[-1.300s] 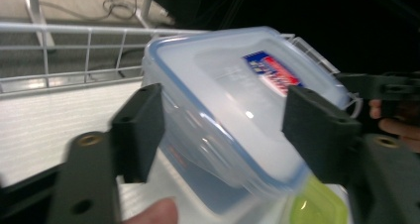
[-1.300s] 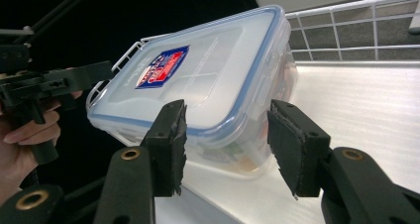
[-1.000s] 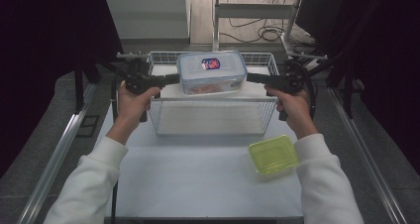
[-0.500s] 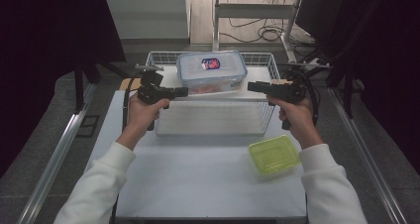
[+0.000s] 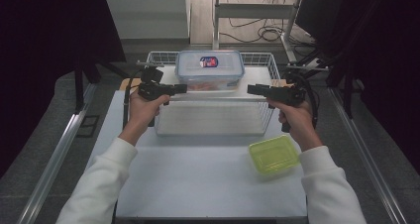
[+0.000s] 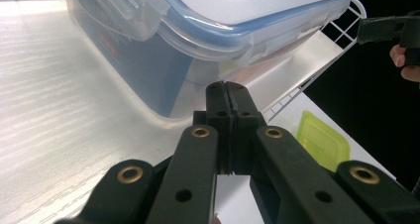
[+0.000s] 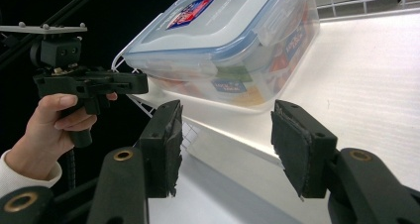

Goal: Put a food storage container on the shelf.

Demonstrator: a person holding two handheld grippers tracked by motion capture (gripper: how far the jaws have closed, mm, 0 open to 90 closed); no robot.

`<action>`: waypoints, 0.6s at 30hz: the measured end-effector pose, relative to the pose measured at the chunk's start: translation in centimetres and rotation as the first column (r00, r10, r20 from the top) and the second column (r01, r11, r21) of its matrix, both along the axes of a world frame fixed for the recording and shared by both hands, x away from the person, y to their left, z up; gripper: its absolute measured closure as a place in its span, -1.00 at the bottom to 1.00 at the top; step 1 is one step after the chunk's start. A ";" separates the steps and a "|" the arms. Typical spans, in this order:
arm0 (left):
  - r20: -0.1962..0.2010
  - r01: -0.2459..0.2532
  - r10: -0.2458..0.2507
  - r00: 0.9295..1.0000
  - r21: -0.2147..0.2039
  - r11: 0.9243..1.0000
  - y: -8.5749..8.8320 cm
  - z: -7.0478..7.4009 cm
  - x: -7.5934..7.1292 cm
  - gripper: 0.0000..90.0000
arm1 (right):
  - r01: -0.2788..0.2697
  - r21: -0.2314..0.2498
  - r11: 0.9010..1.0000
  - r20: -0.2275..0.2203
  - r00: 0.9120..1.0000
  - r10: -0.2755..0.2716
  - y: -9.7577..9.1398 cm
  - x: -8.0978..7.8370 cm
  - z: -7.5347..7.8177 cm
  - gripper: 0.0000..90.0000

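Clear plastic food box w/ blue-rimmed clip lid (image 5: 209, 69) sits upper centre of the high view, inside the white wire basket (image 5: 262, 116) toward its far end. Probably rigid, smooth-walled and a bit slippery; coloured packets show through the wall, so moderate weight at a guess, not fragile. Best hold likely at the two short ends under the lid rim or on the clip flaps, one gripper per side, since the box is too wide for one pair of jaws. Left gripper (image 5: 181, 88), centre-left, jaws fully together w/ nothing between them; would need opening before any grab. Right gripper (image 5: 251, 89), centre-right, jaws partway apart and empty, box beyond them. In the way: basket's wire rim between both grippers and the box, so approach from above. Green lid (image 5: 274, 154), lower right on the table (image 5: 198, 184), well apart, no obstacle.
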State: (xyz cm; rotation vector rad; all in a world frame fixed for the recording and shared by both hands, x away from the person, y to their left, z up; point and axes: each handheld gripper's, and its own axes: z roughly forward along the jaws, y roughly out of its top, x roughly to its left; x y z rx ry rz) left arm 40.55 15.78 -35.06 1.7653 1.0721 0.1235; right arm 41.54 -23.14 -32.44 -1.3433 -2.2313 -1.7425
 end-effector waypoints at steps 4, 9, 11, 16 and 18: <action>0.002 0.000 0.000 1.000 -0.002 1.000 0.1 0.1 -0.3 1.00 | -0.006 -0.001 1.000 0.000 1.000 0.006 -0.1 -0.1 -0.1 0.01; 0.012 -0.001 0.001 1.000 -0.013 1.000 0.7 0.4 -1.8 0.96 | -0.017 0.002 1.000 0.021 1.000 0.017 -0.6 -1.0 -0.1 0.00; 0.017 -0.021 0.022 1.000 -0.015 1.000 1.2 0.4 -2.9 0.90 | -0.018 0.002 1.000 0.020 1.000 0.018 -0.6 -1.2 -0.1 0.00; -0.017 -0.044 0.044 0.999 -0.021 0.999 2.1 -0.2 -5.4 0.33 | -0.031 -0.035 0.999 0.021 0.999 0.032 -0.8 -2.3 -0.6 -0.02; -0.034 -0.055 0.054 0.998 -0.020 0.998 2.4 -0.7 -6.1 0.16 | -0.037 -0.042 0.998 0.021 0.999 0.038 -0.8 -2.7 -0.9 -0.02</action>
